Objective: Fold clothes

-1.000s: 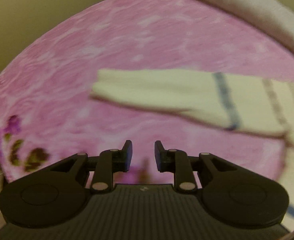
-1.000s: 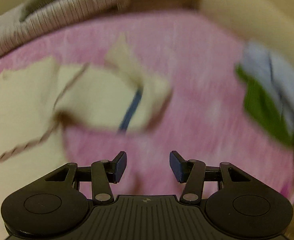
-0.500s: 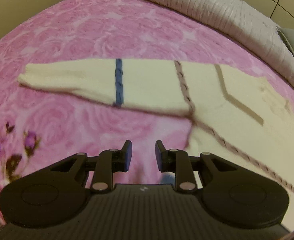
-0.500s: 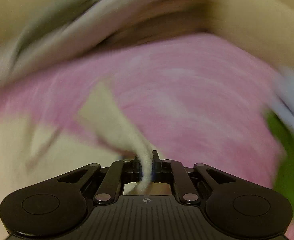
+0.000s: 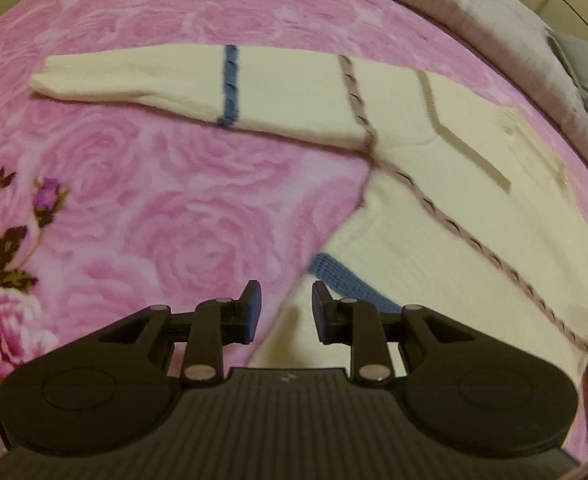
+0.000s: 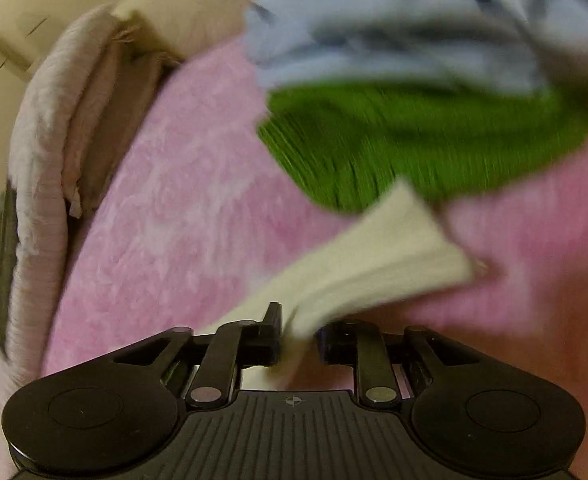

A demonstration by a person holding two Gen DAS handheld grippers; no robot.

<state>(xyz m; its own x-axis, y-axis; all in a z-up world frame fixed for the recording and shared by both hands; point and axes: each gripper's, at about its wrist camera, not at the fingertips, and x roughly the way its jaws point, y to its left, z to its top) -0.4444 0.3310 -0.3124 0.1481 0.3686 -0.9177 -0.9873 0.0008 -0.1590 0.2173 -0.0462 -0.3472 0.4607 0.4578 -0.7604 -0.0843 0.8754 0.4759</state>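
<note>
A cream knit sweater (image 5: 453,208) with blue and mauve braided stripes lies flat on the pink rose blanket (image 5: 174,208). Its left sleeve (image 5: 198,76) stretches out to the left. My left gripper (image 5: 286,312) is open, just above the sweater's lower left edge near a blue band (image 5: 349,280). My right gripper (image 6: 297,336) is shut on the cream cuff of the other sleeve (image 6: 373,264) and holds it above the blanket (image 6: 182,216). The right wrist view is blurred by motion.
A pile of clothes, green (image 6: 413,136) under pale blue (image 6: 393,40), lies on the blanket beyond the right gripper. A grey-white folded quilt (image 5: 493,12) runs along the bed's far edge, also in the right wrist view (image 6: 42,168). A cream wall (image 6: 190,0) stands behind.
The right gripper closed on the sleeve cuff and swung it toward the green and blue pile. The left gripper stayed open and moved in over the sweater's lower left edge.
</note>
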